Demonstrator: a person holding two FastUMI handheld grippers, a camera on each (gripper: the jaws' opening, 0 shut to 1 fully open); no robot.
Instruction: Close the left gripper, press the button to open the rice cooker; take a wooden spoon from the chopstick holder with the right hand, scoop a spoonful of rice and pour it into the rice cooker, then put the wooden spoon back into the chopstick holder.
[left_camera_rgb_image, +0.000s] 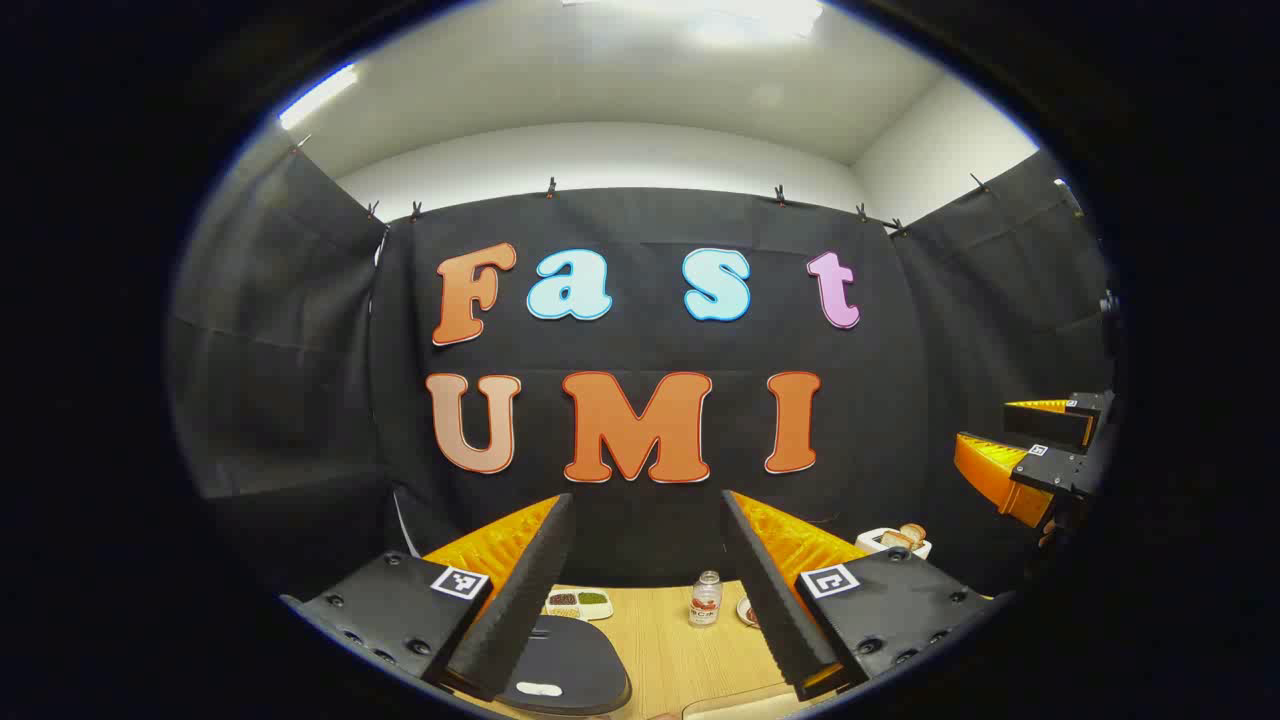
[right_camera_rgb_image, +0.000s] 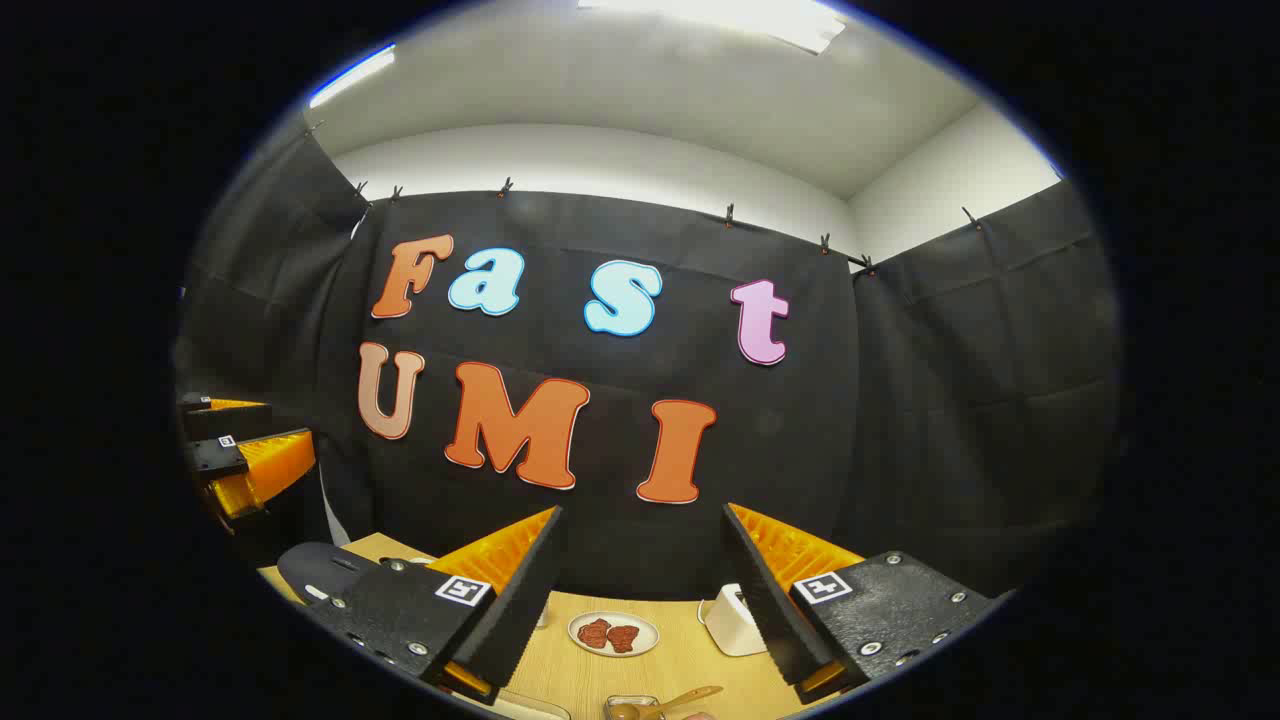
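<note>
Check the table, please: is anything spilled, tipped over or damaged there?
Nothing stands out. The rice cooker has its lid down, the jar stands upright, and the plate lies flat on the table with its food on it. No spill shows on the wood. Both tools are open and hold nothing.

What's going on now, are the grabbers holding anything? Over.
Left gripper open, empty. Right gripper open, empty. Rice cooker lid closed under left gripper. Wooden spoon untouched.

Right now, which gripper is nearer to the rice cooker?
Left. The left gripper hangs open right above the rice cooker, whose dark lid lies under its fingers. The right gripper is farther off, with the cooker low at its left.
</note>
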